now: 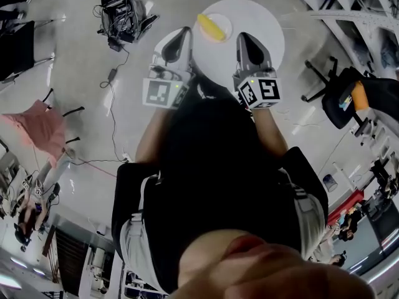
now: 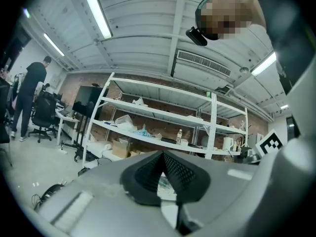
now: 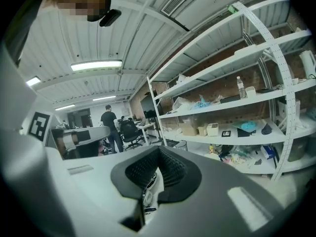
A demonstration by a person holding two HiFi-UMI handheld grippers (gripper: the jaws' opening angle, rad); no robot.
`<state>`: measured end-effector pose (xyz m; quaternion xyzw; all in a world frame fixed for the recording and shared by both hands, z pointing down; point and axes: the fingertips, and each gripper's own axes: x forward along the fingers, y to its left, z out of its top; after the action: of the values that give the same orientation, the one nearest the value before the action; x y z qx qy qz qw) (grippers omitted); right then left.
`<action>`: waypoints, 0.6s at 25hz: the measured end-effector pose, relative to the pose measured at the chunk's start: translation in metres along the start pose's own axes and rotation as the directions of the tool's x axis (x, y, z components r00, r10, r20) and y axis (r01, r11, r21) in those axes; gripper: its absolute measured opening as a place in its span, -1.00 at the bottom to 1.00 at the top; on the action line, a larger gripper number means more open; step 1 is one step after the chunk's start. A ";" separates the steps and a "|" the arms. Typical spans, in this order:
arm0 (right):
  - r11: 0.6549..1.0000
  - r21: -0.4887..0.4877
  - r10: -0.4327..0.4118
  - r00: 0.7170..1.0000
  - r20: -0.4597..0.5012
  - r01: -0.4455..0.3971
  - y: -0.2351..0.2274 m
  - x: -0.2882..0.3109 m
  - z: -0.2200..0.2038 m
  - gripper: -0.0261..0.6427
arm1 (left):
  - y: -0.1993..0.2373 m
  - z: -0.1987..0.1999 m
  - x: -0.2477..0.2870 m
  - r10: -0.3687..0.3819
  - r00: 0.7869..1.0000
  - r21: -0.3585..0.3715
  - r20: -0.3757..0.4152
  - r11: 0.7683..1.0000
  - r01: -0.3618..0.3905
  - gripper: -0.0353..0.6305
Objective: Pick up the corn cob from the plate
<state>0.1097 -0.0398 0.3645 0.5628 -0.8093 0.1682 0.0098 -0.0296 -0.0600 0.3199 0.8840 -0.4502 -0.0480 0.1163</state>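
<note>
Jaws on left gripper and right gripper are clenched and empty. Unopened, either could shove the yellow corn cob off its round white plate onto the white worktop.

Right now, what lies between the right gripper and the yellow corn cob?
In the head view, only the round white plate's rim and bare white tabletop separate right gripper from corn cob.
</note>
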 end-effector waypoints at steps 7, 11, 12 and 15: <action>1.000 0.008 -0.014 1.000 -0.017 0.014 -0.003 0.008 -0.010 -0.90 | 0.014 -0.006 0.012 0.015 1.000 0.024 0.006 1.000 -0.016 -0.88; 1.000 -0.003 -0.024 0.999 -0.027 0.024 -0.004 0.013 -0.018 -0.90 | 0.020 -0.014 0.017 0.015 1.000 0.020 0.003 1.000 -0.015 -0.88; 1.000 -0.005 -0.028 0.999 -0.030 0.028 -0.005 0.015 -0.020 -0.90 | 0.021 -0.016 0.018 0.016 1.000 0.016 0.001 1.000 -0.016 -0.88; 0.999 -0.003 -0.035 0.999 -0.037 0.035 -0.009 0.019 -0.026 -0.90 | 0.023 -0.019 0.024 0.011 1.000 0.026 0.001 1.000 -0.011 -0.88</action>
<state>0.1066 -0.0522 0.3950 0.5736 -0.7991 0.1777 0.0285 -0.0303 -0.0895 0.3446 0.8828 -0.4559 -0.0419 0.1050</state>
